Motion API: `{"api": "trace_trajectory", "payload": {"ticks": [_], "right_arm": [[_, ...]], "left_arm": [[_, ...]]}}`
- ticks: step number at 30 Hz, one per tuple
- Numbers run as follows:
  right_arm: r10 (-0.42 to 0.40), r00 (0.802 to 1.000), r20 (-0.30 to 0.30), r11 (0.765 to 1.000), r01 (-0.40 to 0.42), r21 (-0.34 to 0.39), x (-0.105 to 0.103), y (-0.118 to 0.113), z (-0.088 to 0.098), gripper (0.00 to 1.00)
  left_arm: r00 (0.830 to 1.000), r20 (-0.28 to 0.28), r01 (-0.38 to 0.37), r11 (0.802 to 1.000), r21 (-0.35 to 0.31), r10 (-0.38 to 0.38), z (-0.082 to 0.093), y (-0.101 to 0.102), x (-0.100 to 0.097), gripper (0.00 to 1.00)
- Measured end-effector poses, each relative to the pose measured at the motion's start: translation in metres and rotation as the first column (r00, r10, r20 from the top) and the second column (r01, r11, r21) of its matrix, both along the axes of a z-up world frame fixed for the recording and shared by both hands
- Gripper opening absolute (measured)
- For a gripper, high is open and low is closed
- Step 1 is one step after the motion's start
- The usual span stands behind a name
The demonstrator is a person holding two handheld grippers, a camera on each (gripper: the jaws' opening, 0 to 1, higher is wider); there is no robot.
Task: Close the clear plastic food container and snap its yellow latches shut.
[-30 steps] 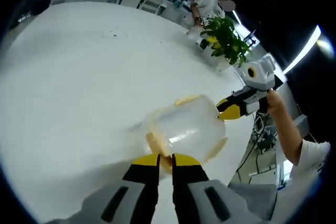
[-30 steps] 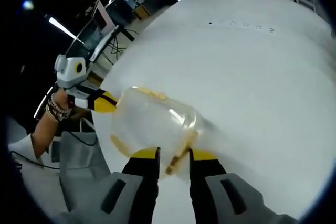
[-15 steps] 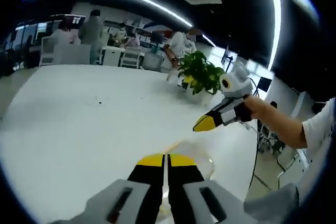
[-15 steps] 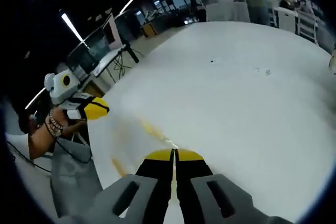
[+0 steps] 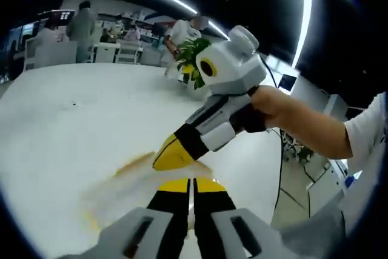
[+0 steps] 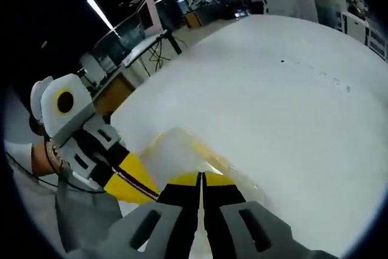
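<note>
Your left gripper point(image 5: 191, 181) has matt black jaws with smooth yellow tips on a pale grey plastic body, and your right gripper point(image 6: 200, 178), low in its frame, looks the same, its jaws pressed together. Just beyond the tips, the container point(image 5: 130, 177) reads as clear, slightly cloudy plastic with yellow trim, blurred in both views. The table point(image 5: 73, 119) under it is a smooth white surface with a soft sheen, and the plant point(image 5: 193, 59) at upper centre has glossy green leaves.

Both grippers' closed tips over blurred container point(image 5: 130, 177)
</note>
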State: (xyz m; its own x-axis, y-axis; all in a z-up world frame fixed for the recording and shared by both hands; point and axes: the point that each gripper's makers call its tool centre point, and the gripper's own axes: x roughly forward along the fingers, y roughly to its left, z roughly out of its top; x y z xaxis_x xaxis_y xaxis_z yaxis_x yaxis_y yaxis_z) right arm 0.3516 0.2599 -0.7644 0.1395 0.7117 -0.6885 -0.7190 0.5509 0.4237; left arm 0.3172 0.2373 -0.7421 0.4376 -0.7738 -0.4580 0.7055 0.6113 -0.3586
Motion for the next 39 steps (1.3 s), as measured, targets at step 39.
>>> {"api": "trace_trajectory", "payload": {"ticks": [39], "right_arm": [[-0.133, 0.991, 0.033, 0.99, 0.134, -0.043, 0.048, -0.003, -0.015, 0.0]], "left_arm": [[0.99, -0.103, 0.106, 0.993, 0.051, -0.1, -0.039, -0.014, -0.048, 0.0]]}}
